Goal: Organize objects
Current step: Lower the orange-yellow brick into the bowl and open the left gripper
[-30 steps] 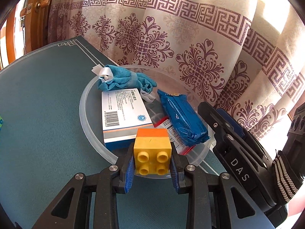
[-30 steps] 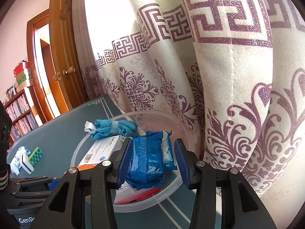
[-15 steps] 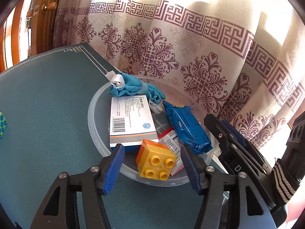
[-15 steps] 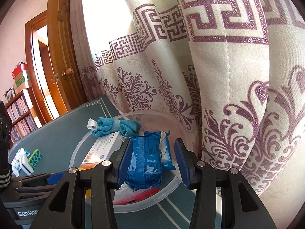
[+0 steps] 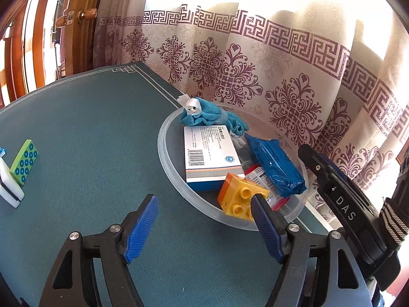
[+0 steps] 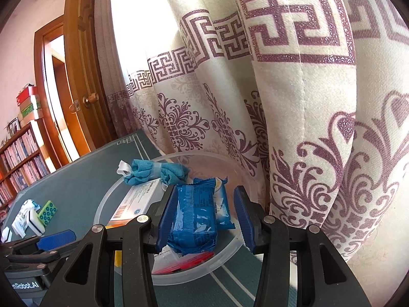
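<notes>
Objects for sorting lie mostly in the round translucent plastic bowl [image 5: 173, 176] near the curtain edge of the green bench [image 5: 84, 138]: in the left wrist view it holds a yellow-and-orange toy building block [image 5: 239, 199] tilted against the near rim, a white-and-blue medicine box [image 5: 209, 156], a blue foil snack packet [image 5: 276, 168], a rolled teal cloth [image 5: 207, 117] and a red-edged clear bag [image 5: 265, 186] under them. The left tongs [image 5: 203, 226] are spread wide and hold nothing, set just short of the bowl. To the far left, a green tile with blue dots [image 5: 24, 162] and a white block beside it [image 5: 9, 186] lie on the bench, well apart from the bowl. In the right wrist view, the right tongs [image 6: 203, 217] hang over the bowl with the snack packet between their blue pads [image 6: 167, 217]; the left pad looks against it, the right pad stands clear, so the packet seems released. By my judgement most items are gathered, and the tile group at the far side is left to collect.
</notes>
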Tool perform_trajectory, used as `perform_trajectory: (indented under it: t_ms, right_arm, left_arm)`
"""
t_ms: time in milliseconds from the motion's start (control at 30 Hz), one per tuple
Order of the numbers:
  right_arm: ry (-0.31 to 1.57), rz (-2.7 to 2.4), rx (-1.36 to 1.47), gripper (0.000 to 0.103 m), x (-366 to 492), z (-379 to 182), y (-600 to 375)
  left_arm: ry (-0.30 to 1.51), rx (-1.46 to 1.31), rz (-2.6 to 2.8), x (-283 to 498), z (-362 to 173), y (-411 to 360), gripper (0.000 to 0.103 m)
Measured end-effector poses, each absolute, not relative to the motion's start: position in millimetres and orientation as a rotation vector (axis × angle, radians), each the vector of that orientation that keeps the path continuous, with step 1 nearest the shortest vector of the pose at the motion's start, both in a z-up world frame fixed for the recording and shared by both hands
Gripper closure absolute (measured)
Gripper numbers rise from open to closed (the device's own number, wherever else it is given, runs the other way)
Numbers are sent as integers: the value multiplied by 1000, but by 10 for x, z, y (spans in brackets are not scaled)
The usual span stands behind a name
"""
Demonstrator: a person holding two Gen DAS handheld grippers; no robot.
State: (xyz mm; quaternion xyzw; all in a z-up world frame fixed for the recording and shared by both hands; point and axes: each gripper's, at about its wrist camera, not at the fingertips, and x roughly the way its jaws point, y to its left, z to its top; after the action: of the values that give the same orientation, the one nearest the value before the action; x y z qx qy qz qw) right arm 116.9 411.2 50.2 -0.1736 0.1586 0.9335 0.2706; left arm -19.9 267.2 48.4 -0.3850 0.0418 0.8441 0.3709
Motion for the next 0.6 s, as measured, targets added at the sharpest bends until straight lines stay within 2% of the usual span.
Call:
perform_trajectory:
  t_ms: [233, 600]
  right_arm:
    - [427, 2516, -470, 56, 1166, 504, 4108]
    - [410, 2527, -471, 54, 1160, 501, 4065]
  left_arm:
    - [120, -1062, 2226, -312, 311, 2707, 22]
    - [103, -1026, 2243, -234, 421, 2586, 19]
